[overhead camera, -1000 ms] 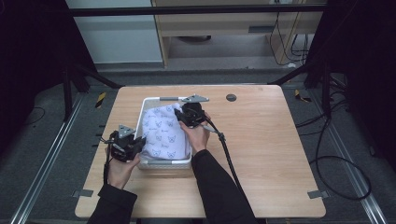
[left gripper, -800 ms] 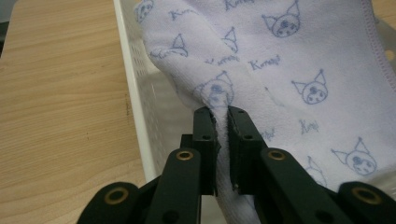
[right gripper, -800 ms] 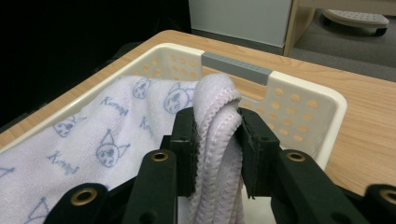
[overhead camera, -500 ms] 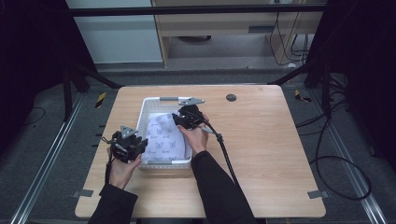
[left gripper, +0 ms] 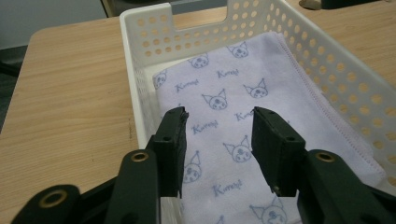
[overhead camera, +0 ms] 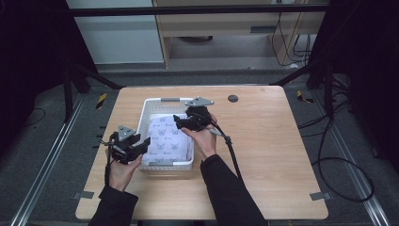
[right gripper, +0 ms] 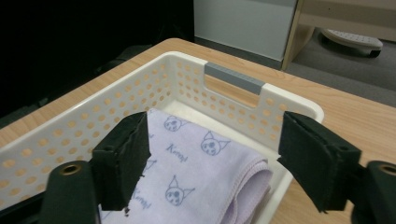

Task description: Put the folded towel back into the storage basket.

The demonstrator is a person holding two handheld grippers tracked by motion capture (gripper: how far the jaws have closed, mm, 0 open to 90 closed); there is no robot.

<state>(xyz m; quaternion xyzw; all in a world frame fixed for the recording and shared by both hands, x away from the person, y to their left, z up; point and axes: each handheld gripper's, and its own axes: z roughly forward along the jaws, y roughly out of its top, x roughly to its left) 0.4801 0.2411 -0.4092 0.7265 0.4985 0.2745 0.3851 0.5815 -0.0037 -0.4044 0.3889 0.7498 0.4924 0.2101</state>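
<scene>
A white perforated basket [overhead camera: 144,121] [left gripper: 187,28] [right gripper: 116,102] stands on the wooden table. Inside it lies a folded lilac cloth [overhead camera: 169,139] [left gripper: 233,88] [right gripper: 187,149] printed with cat faces. My left gripper [overhead camera: 141,143] [left gripper: 219,116] hovers at the basket's near left corner. Its jaws have just been opening, with nothing pinched between them and the cloth lying below. My right gripper [overhead camera: 179,121] [right gripper: 215,123] hangs over the basket's far right part, above the cloth's folded edge. Its jaws have also just been opening, and they stand wide and empty.
The basket has a grey handle [overhead camera: 170,99] [right gripper: 233,77] on its far end. A dark round grommet [overhead camera: 232,98] sits in the table behind the right hand. The right gripper's cable [overhead camera: 231,147] trails across the tabletop toward the person. Bare wood [overhead camera: 282,150] lies right of the basket.
Both grippers' jaws have opened and let go of the cloth, which has settled from a looser spread into a flat fold in the basket. The right gripper has lifted slightly.
</scene>
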